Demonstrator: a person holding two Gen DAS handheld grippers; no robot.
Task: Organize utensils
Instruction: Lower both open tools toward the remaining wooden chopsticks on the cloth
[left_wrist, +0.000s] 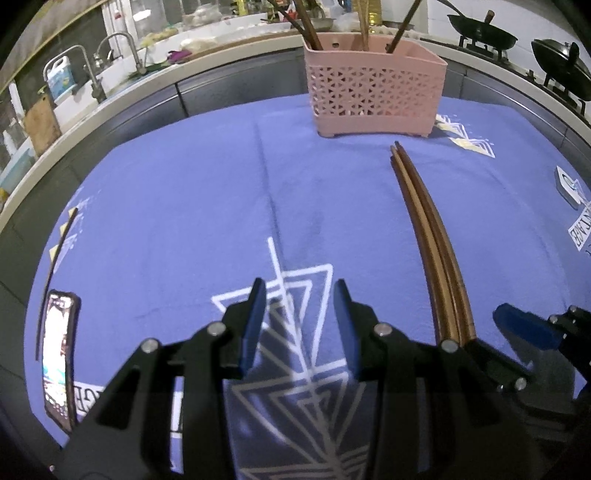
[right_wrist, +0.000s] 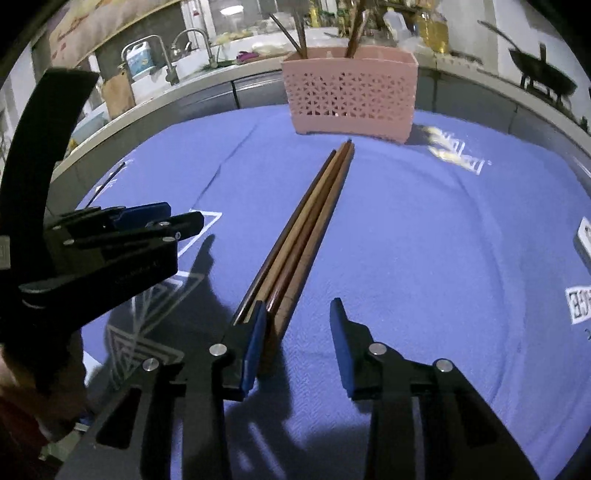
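A bundle of brown wooden chopsticks (right_wrist: 306, 236) lies on the blue printed cloth (right_wrist: 424, 258), pointing at the pink lattice basket (right_wrist: 351, 99), which holds more chopsticks upright. My right gripper (right_wrist: 297, 302) stands open over the near ends of the bundle. The sticks rest against its left pad, and its right pad is well clear of them. In the left wrist view my left gripper (left_wrist: 299, 284) hovers open over the cloth with nothing between its fingers. The chopsticks (left_wrist: 428, 229) lie to its right, and the basket (left_wrist: 373, 92) stands beyond them.
A phone (left_wrist: 59, 350) lies near the cloth's left edge beside a thin dark stick (left_wrist: 59, 251). A small white object (left_wrist: 569, 184) sits at the right edge. Behind the table run a counter with a sink and taps (left_wrist: 122, 55) and woks on a stove (left_wrist: 480, 29).
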